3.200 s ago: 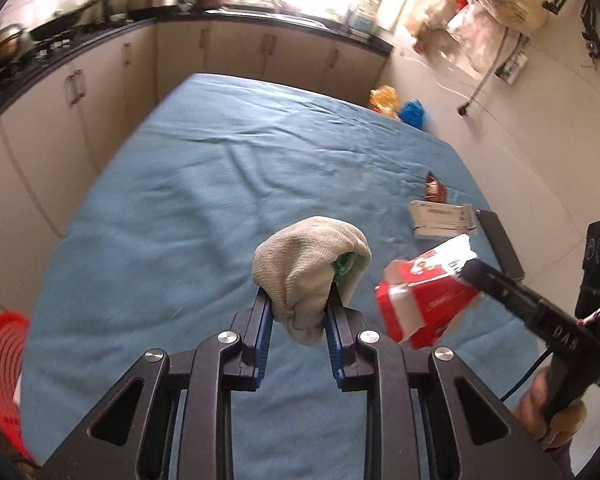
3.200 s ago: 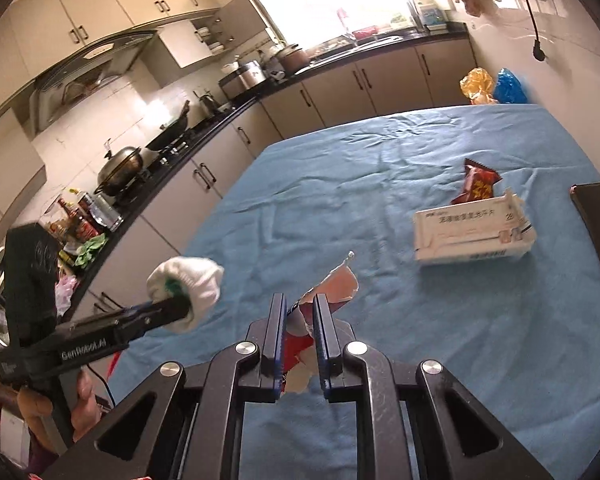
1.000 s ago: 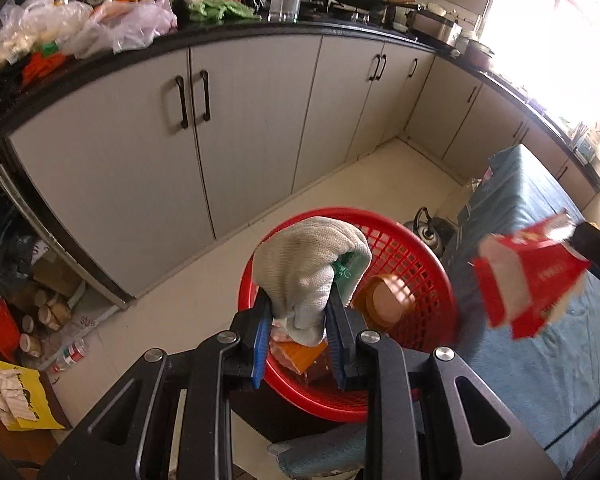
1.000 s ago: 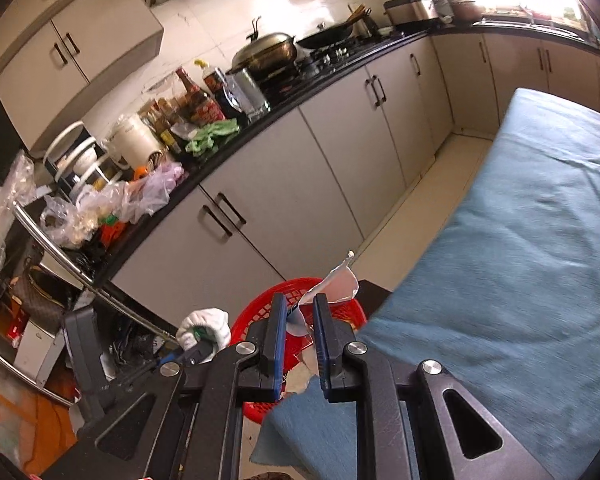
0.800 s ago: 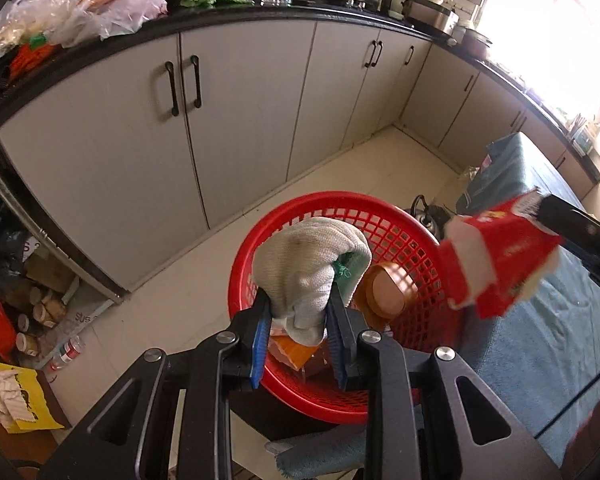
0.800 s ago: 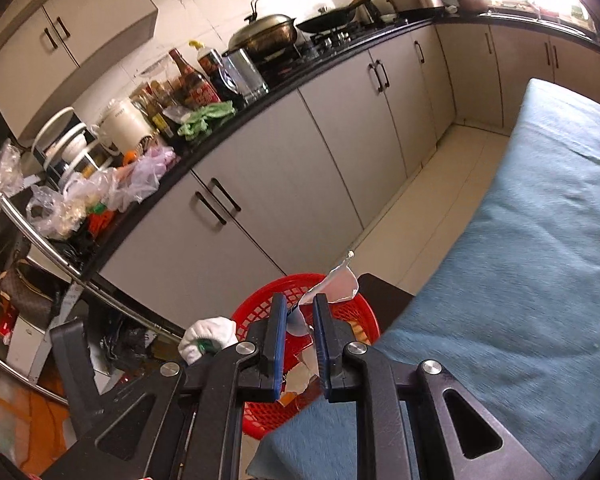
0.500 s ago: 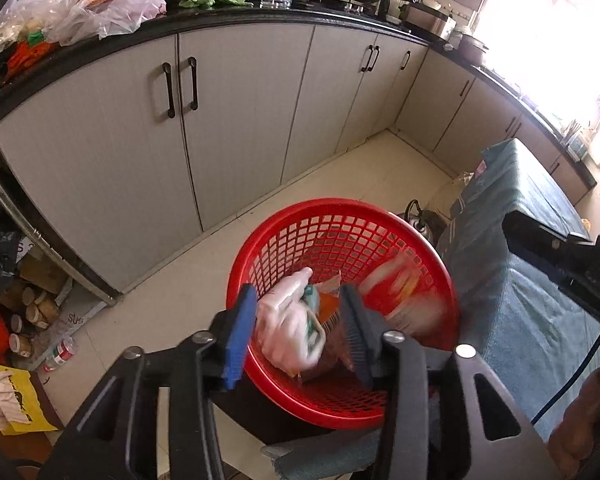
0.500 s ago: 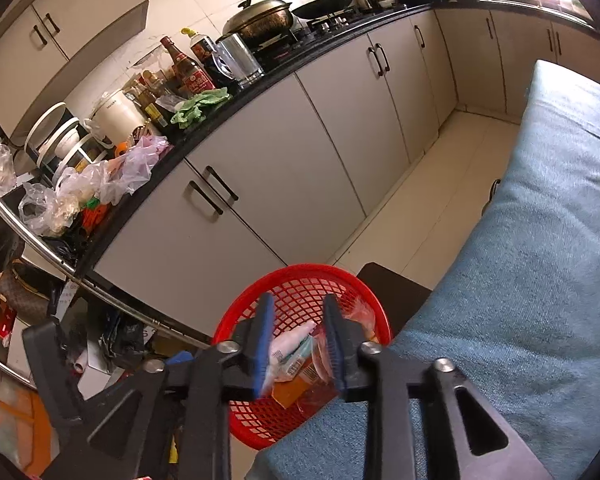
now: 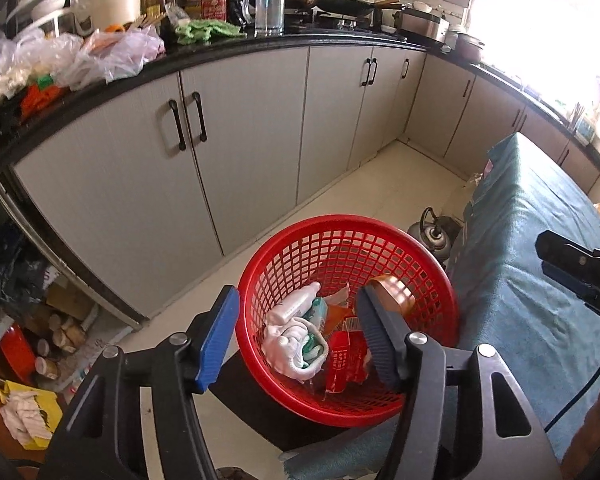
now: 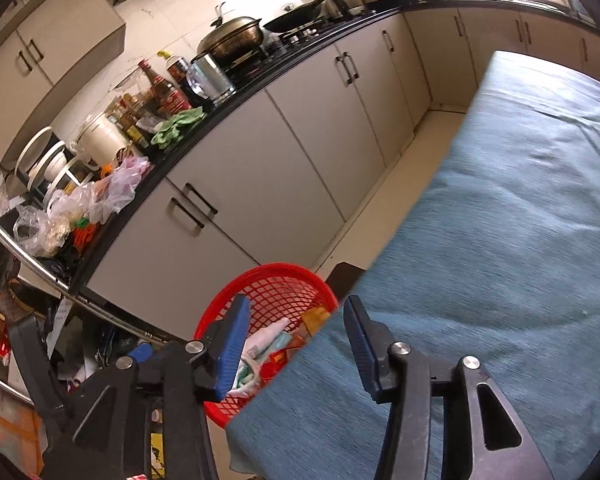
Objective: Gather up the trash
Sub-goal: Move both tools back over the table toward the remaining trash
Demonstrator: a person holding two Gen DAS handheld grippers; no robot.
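Observation:
A red mesh basket (image 9: 332, 228) stands on the floor beside the blue-covered table (image 9: 540, 240). In it lie a white glove (image 9: 292, 348), a red carton (image 9: 346, 360), a white bottle (image 9: 296, 306) and a copper-coloured lid (image 9: 394, 290). My left gripper (image 9: 300, 332) is open and empty above the basket. My right gripper (image 10: 294, 336) is open and empty over the table's corner, with the basket (image 10: 268, 280) below its left finger. The right gripper also shows in the left wrist view (image 9: 572, 272).
Grey kitchen cabinets (image 9: 236, 128) with a cluttered black counter (image 9: 100, 52) run behind the basket. A metal kettle (image 9: 436, 232) sits on the floor by the table. Boxes and papers (image 9: 24, 412) lie at lower left. The blue table cloth (image 10: 500, 240) fills the right.
Both grippers opened wider. The glove and the red carton have come to rest in the basket. The right gripper has drawn back over the table.

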